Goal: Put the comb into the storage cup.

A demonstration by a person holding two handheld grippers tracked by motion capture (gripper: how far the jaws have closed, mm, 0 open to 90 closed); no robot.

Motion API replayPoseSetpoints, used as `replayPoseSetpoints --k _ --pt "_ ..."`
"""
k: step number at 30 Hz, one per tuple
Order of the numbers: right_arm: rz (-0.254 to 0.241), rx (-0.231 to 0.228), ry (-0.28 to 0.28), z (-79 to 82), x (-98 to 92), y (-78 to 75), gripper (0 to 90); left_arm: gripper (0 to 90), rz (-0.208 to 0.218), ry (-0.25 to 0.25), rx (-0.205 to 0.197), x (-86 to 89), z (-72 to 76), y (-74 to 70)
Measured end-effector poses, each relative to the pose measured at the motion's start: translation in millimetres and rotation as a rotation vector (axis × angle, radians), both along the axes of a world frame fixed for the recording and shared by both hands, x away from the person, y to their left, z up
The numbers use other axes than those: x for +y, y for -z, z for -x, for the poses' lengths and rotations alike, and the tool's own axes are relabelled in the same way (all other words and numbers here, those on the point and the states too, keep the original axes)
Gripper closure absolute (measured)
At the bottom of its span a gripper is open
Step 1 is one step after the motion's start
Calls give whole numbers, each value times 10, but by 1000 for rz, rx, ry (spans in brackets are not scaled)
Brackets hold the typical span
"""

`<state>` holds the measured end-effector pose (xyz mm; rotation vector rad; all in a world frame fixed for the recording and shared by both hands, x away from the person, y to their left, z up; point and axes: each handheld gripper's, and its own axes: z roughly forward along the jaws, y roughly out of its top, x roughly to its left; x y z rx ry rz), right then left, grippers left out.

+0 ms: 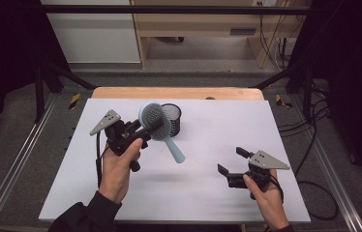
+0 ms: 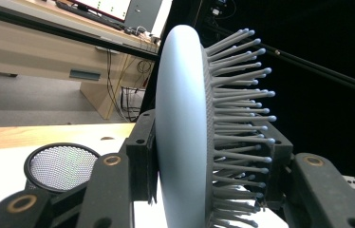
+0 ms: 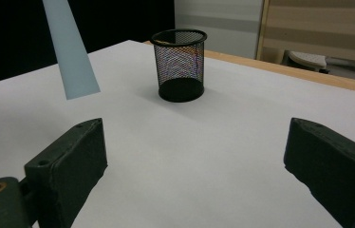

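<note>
My left gripper [image 1: 146, 131] clamps the hairbrush [image 1: 156, 121] head above the table, my right gripper [image 1: 231, 162] gapes empty, next move: 1 tidy drop into the mesh cup [image 1: 173, 118], I reckon.

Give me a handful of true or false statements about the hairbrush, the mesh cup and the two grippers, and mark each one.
1. The left gripper is shut on the head of the hairbrush. True.
2. The hairbrush lies flat on the table. False: it is held up in the air, handle pointing down.
3. The right gripper is open and holds nothing. True.
4. The mesh cup is tipped on its side. False: it stands upright on the table.
5. The hairbrush's handle is inside the mesh cup. False: the handle hangs outside the cup, over the table.
</note>
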<state>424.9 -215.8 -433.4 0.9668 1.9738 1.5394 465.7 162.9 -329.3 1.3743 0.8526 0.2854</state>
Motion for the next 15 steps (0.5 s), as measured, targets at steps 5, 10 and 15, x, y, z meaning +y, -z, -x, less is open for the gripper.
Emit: replayPoseSetpoints --k 5,10,15 --pt "6 -1 -32 -36 23 43 74 520 -14 17 -17 -57 4 -6" --pt "6 -5 -36 -15 14 55 69 520 -23 19 -25 -126 -45 -45" --pt "6 -9 -34 -22 30 52 68 520 -36 10 -38 -135 -108 -113"
